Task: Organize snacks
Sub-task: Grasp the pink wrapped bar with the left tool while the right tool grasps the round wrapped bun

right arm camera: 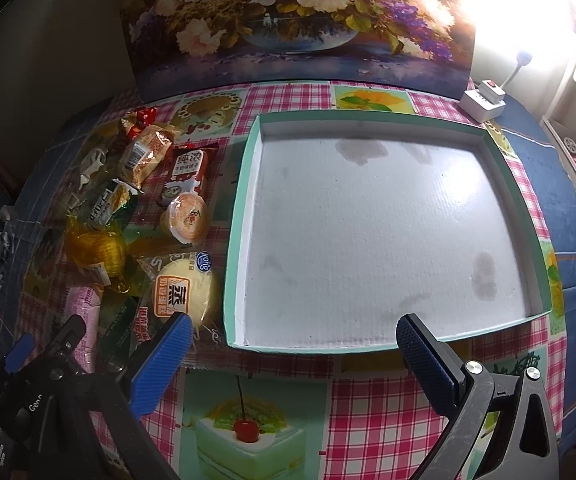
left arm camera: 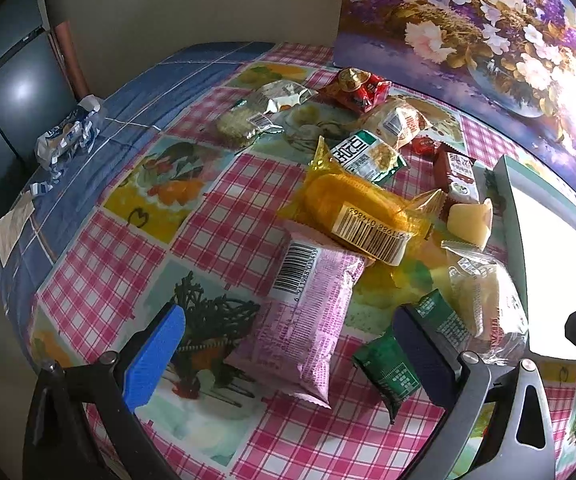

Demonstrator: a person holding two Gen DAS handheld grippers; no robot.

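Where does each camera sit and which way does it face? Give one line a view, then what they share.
Left wrist: rides the left tongs, facing the snack pile over the pink packet; both blue fingers show.
Right wrist: rides the right tongs, facing the empty tray; its fingers show, left tongs at lower left.
Shared: tray, steamed bun packet, floral painting.

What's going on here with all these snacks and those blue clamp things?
A person holds two grippers above a table. The left gripper hangs open over a pink packet in the snack pile. The right gripper hangs open at the near edge of a shallow box, which holds nothing yet.
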